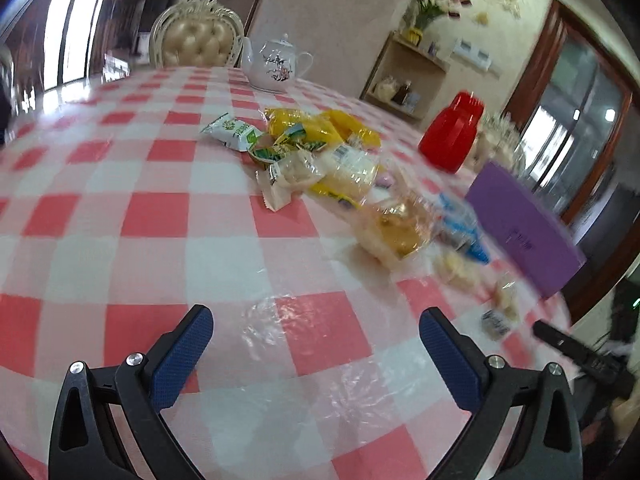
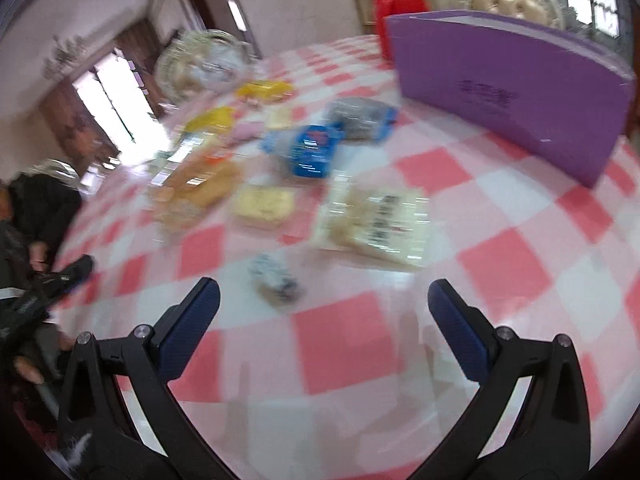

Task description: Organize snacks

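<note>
Mostly wrapped snacks (image 1: 320, 152) lie heaped beside purple box (image 1: 524, 224).

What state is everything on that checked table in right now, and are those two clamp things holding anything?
Left gripper: open, holding nothing.
Right gripper: open, holding nothing.
Purple box: standing on the table, none of the snacks seen inside.
Snack packets: loose in a scattered heap, wrappers sealed as far as I can tell.
Teapot: upright, lid on.
Red jug: upright, closed.
</note>
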